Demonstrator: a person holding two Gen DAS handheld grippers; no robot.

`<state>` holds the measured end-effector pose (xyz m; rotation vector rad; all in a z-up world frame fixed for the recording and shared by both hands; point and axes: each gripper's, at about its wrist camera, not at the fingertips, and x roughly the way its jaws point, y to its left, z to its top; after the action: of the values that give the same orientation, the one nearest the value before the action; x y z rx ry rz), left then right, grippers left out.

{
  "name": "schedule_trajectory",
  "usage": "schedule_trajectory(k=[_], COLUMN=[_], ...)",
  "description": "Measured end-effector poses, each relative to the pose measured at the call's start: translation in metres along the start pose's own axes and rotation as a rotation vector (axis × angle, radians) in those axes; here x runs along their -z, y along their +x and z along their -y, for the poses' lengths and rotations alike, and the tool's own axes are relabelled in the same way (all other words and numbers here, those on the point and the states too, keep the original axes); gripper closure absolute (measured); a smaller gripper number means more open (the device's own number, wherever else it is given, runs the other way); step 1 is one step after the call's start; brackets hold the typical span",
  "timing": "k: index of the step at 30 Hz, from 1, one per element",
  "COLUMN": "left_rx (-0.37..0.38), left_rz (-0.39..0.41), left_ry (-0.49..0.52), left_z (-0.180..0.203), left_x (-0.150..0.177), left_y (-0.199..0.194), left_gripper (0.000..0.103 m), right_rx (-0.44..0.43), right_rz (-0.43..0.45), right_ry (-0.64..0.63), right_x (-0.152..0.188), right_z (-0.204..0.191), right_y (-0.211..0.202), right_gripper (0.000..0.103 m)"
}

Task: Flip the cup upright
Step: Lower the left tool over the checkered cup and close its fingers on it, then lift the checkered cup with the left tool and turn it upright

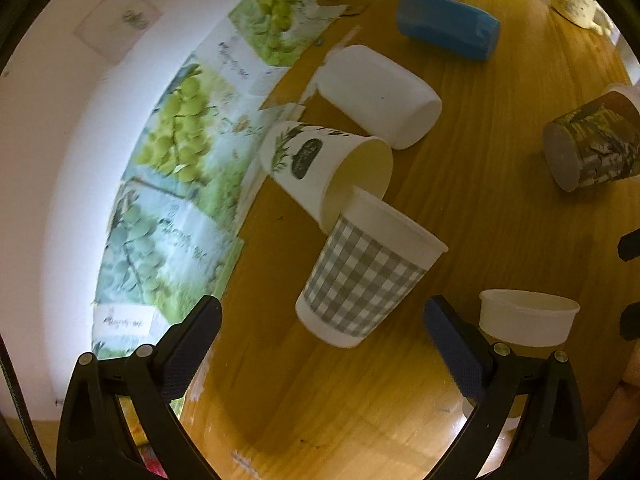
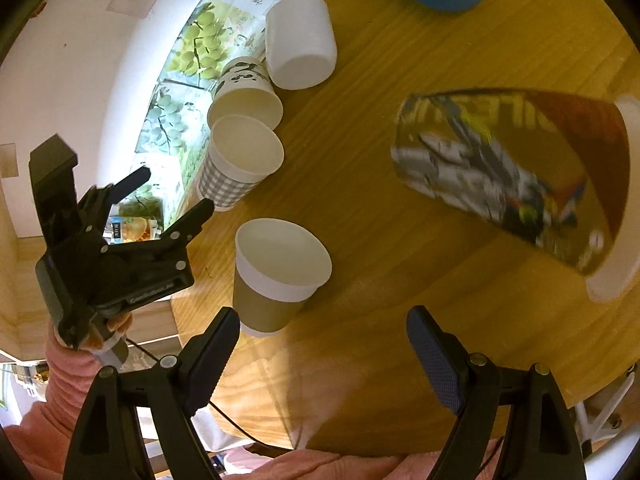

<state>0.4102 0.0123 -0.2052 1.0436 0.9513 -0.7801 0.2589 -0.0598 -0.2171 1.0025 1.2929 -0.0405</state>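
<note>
A cup with a dark printed pattern lies on its side on the wooden table, rim to the right, ahead and right of my open, empty right gripper. It also shows at the right edge of the left wrist view. My left gripper is open and empty just in front of an upright grey checked cup. The left gripper also shows in the right wrist view, left of that checked cup.
Upright cups stand near the wall: a leaf-print cup, a brown-sleeved cup. A plain white cup stands upside down. A blue case and a mug lie further back. Grape posters line the table's left edge.
</note>
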Motion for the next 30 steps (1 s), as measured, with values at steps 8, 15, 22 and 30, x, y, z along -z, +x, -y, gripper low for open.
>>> schedule_trajectory(k=[8,15,22,30], left_rx=[0.038,0.1,0.158,0.218], left_rz=[0.048,0.01,-0.02,-0.012], left_ry=[0.087,0.119,0.103,0.042], left_z=[0.007,0.01,0.006,-0.009], left_x=[-0.01,-0.017,-0.023,-0.026], left_y=[0.019,0.04,0.054,0.057], left_gripper=[0.002,0.017,0.031,0.035], right_rx=[0.008,0.018,0.028,0.039], right_rz=[-0.004,0.007,0.012,0.012], right_ry=[-0.021,-0.023,-0.011,0.0], right_x=[-0.003,-0.007,-0.007,-0.009], right_z=[-0.005,-0.005,-0.001,-0.001], right_y=[0.005,0.003,0.002,0.004], right_gripper=[0.017,0.017,0.017,0.017])
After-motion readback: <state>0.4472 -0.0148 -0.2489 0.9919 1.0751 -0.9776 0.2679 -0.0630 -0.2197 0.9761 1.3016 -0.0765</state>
